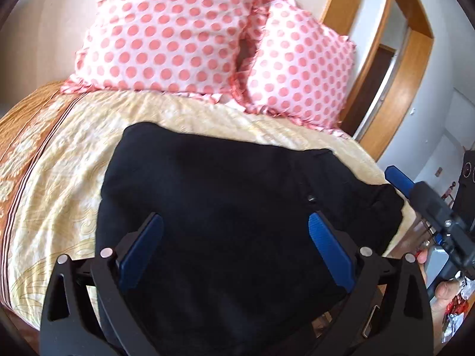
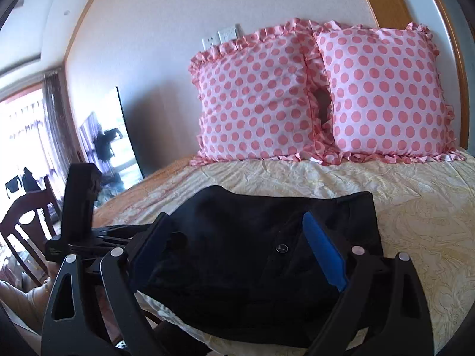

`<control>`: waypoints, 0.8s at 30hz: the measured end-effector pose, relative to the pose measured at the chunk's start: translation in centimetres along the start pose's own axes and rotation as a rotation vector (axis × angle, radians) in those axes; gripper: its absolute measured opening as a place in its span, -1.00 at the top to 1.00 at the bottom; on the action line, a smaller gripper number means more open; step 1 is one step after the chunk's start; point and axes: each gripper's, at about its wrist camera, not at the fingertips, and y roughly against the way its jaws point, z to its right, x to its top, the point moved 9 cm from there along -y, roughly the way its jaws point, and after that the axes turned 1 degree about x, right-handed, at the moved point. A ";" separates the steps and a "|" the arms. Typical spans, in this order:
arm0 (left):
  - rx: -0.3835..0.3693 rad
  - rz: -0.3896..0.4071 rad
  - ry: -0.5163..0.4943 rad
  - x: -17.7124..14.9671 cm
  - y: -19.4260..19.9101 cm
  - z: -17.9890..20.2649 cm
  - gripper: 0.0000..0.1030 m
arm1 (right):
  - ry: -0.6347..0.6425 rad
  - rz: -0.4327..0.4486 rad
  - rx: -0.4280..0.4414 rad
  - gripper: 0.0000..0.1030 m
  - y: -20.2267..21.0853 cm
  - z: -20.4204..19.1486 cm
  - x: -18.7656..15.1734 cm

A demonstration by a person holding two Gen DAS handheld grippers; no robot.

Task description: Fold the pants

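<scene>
Lying in a dark heap in the lower middle of both views, the black pants (image 1: 225, 195) rest on a cream bedspread (image 1: 74, 160) patterned with pale yellow swirls. They appear folded into a broad, roughly rectangular bundle, the cloth so dark that few creases show. In the right wrist view a small round metal button (image 2: 281, 248) sits near the middle of the bundle, and the pants (image 2: 237, 237) reach the near edge of the bed.

The left gripper (image 1: 234, 252) stands with its blue-padded fingers (image 1: 329, 252) spread wide, one at lower left and one at lower right of the frame; the pants fill the space behind them, but the pads close on nothing. The right gripper (image 2: 237, 255) is likewise spread wide, its blue pads apart over the bundle and gripping no cloth. In the left wrist view the right gripper (image 1: 427, 204) shows at the right edge, with part of a hand (image 1: 442, 293) below it.

An orange floral band (image 1: 26, 130) borders the bedspread at the left. Two white pillows with pink dots (image 2: 320, 95) and ruffled edges lean against the wall (image 2: 154, 44) at the head of the bed. A dark wooden chair (image 2: 26, 225) stands at the lower left of the right wrist view.
</scene>
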 end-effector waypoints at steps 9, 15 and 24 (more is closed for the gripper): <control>0.091 -0.075 -0.075 -3.8 -1.4 -2.1 -0.91 | 0.007 -0.200 -0.244 -0.80 -1.5 4.8 -8.4; -0.047 -0.030 0.004 -0.1 0.5 -0.6 -0.92 | -0.057 -0.113 -0.181 -0.82 -0.6 4.2 -4.2; 0.013 -0.175 0.017 -0.1 -4.8 -1.9 -0.92 | -0.078 -0.283 -0.264 -0.85 -5.2 7.0 -6.4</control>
